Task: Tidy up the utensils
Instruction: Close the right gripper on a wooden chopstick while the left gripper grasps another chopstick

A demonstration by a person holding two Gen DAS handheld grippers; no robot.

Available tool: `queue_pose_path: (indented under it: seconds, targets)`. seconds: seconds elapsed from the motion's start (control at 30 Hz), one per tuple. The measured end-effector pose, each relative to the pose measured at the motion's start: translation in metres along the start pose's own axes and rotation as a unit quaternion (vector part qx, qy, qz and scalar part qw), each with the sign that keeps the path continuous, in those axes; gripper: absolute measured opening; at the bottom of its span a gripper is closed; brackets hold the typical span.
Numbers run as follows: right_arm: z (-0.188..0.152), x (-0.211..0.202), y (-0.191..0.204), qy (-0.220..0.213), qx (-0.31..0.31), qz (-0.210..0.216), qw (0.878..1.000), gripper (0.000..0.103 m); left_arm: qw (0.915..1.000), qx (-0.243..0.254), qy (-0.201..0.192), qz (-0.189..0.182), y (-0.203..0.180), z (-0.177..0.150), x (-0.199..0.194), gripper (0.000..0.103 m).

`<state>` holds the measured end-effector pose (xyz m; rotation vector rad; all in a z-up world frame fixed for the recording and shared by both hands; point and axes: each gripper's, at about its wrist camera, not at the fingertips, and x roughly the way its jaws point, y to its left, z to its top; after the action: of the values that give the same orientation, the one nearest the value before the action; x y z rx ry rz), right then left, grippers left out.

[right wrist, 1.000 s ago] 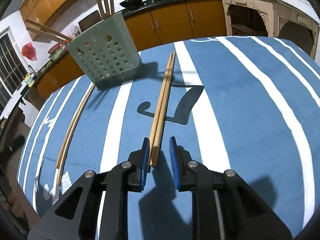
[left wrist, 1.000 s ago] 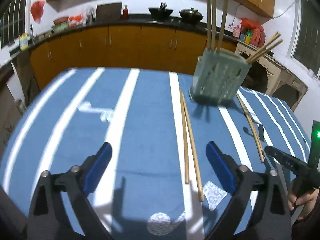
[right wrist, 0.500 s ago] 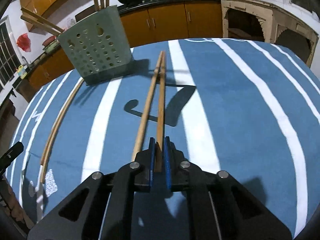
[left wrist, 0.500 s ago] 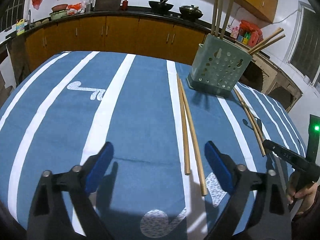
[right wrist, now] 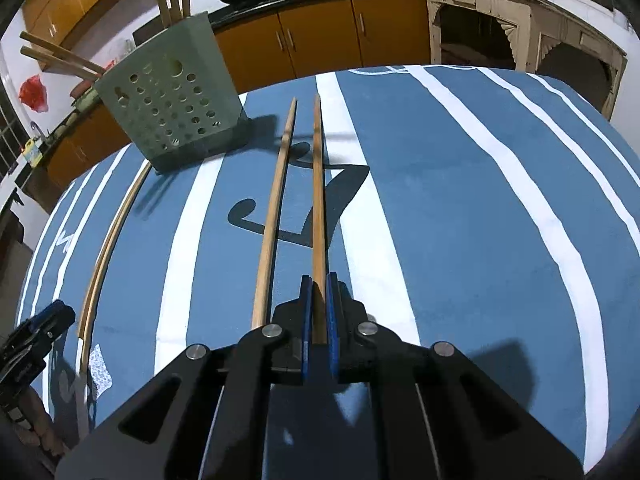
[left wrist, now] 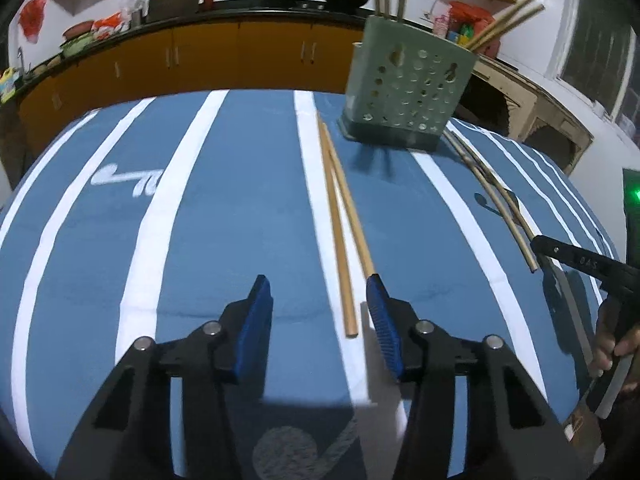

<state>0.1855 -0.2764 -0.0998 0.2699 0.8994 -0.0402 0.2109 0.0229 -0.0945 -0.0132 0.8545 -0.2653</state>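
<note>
Bamboo chopstick (right wrist: pixel 318 216) sits clamped in right hand-held gripper (right wrist: pixel 316 312); left hand-held gripper (left wrist: pixel 320 312) is closing around the second tan chopstick (left wrist: pixel 342 256), not yet touching. Centre it, then lift both level toward the perforated green holder (right wrist: pixel 168 100).

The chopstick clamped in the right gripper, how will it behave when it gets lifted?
The chopstick looks like stiff, thin wood, so it probably stays straight and weighs little. The right gripper holds it near one end, so the long free end may droop or pivot. Its smooth, narrow shaft could slip between the fingers.
</note>
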Motion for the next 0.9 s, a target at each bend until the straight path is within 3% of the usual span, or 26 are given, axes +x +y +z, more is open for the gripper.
queue_pose_path:
  seconds: [0.2,0.37,0.47,0.63,0.7,0.9]
  targets:
    - [-0.001,0.000,0.000,0.003,0.005,0.000,1.000,0.008,0.9984,0.043,0.032,0.017,-0.014,-0.001,0.014,0.031]
    - [-0.003,-0.001,0.003,-0.002,-0.002,-0.010,1.000,0.008,0.9983,0.045,0.029,0.024,-0.015,0.000,0.016,0.026]
    - [-0.001,-0.001,0.005,0.000,-0.008,-0.017,1.000,0.008,0.9975,0.047,0.030,0.042,-0.014,0.004,0.019,0.008]
    - [0.005,-0.003,-0.019,-0.005,0.025,-0.035,0.999,0.008,0.9977,0.002,0.037,0.056,0.020,0.022,0.027,0.008]
    - [0.006,-0.004,-0.029,-0.008,0.034,-0.037,0.999,0.008,0.9983,-0.008,0.038,0.043,0.033,0.027,0.029,0.008]
    - [0.001,-0.003,-0.024,-0.023,0.012,-0.046,0.999,0.008,0.9992,0.011,0.031,0.021,0.035,0.023,0.026,0.013]
